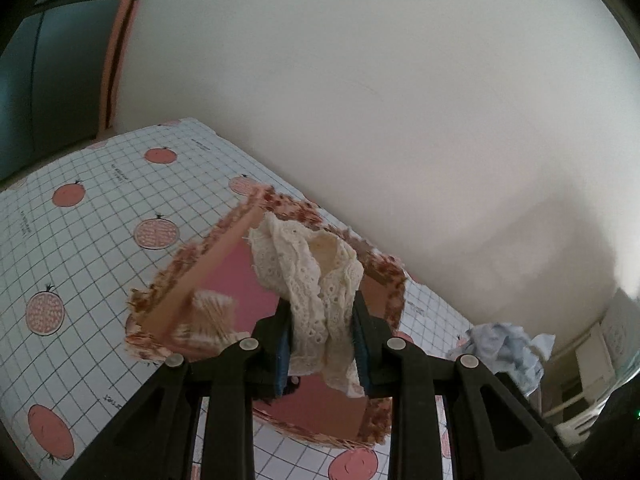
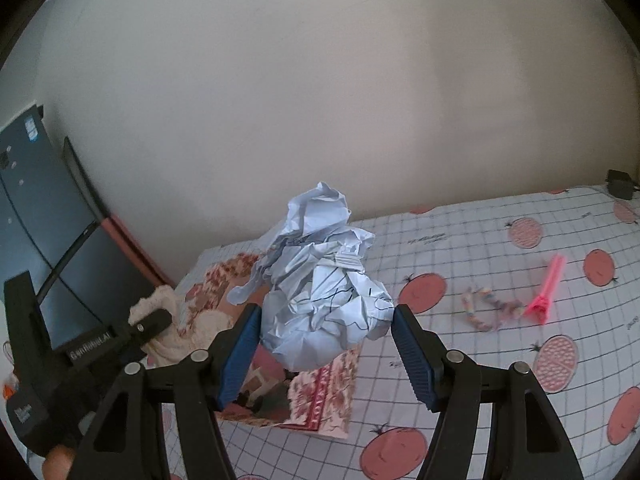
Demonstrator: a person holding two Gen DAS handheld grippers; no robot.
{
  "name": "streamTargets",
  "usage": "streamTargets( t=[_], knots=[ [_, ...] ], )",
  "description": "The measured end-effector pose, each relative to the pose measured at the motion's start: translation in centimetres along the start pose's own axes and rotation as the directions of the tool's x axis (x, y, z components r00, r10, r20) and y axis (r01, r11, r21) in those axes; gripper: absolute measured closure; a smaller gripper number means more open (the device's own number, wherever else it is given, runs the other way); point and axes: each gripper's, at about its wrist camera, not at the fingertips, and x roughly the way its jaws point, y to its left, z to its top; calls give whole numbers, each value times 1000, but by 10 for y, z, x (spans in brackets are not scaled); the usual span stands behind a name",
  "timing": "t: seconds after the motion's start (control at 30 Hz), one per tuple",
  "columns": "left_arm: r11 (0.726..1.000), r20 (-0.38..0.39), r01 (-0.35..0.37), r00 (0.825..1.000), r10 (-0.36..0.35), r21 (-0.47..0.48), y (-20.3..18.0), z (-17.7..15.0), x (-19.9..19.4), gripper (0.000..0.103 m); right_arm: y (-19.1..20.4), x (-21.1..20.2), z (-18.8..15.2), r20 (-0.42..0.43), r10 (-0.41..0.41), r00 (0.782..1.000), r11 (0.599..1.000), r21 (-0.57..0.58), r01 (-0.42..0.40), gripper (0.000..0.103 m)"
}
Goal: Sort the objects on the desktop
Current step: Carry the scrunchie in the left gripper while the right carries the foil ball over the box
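My left gripper (image 1: 322, 320) is shut on a cream lace cloth (image 1: 316, 276), which hangs between its blue pads above an open floral box (image 1: 192, 252) with a pink lining. A small bundle of pale sticks (image 1: 212, 312) lies inside the box. My right gripper (image 2: 326, 316) is shut on a crumpled ball of white paper (image 2: 320, 300), held over the same box (image 2: 320, 396). In the right wrist view the left gripper (image 2: 154, 322) and its lace cloth (image 2: 160, 300) show at the left. In the left wrist view the paper ball (image 1: 504, 348) shows at the right.
The table carries a checked cloth with pink fruit prints (image 2: 480, 248). On it to the right lie a beaded bracelet (image 2: 488, 310) and a pink plastic tool (image 2: 548, 288). A black adapter (image 2: 620, 184) sits at the far corner. A dark screen (image 2: 40, 200) stands left, against the white wall.
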Motion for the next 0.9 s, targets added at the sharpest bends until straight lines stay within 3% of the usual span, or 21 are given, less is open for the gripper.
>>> streamTargets(
  t=[0.43,0.9],
  knots=[
    [994,46,-93,994,96,-65,28,9,-11,75,30,16,-16,-32,59,998,995,-74,-61,33],
    [986,-23,-151,989,149,-77,38,0,6,75,37,43,-29,-114,69,991,992,-100,-81,32]
  ],
)
